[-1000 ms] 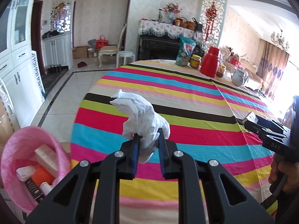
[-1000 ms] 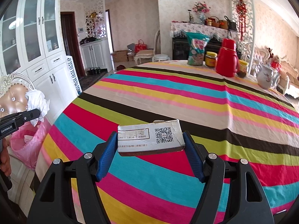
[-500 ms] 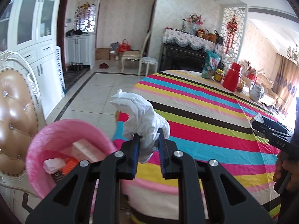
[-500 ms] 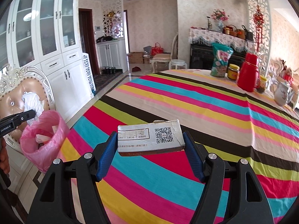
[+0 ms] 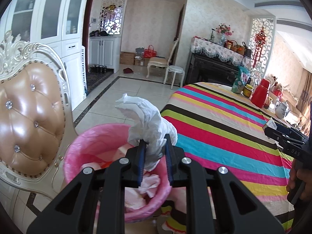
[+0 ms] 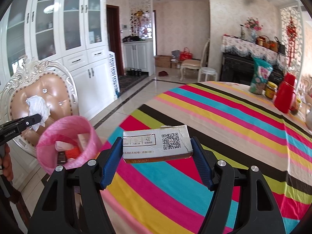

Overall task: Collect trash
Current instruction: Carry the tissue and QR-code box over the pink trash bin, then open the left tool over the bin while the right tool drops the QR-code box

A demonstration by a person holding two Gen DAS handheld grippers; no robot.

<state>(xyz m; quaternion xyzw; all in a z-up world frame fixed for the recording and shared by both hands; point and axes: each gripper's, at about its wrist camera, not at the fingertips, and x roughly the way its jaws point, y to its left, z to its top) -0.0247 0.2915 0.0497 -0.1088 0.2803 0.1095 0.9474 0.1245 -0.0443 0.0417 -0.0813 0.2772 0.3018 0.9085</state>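
Left wrist view: left gripper (image 5: 155,157), clamped tight on a crumpled tissue (image 5: 149,123), now hangs over the pink bin (image 5: 78,152), which lay off to the side a second ago, so release looks due. Right wrist view: right gripper (image 6: 156,156), jaws wide, grips a box (image 6: 156,145) above the desk (image 6: 224,120); the bin now appears nearer.

Home dining room: striped table (image 6: 224,117), ornate chair (image 5: 29,117).
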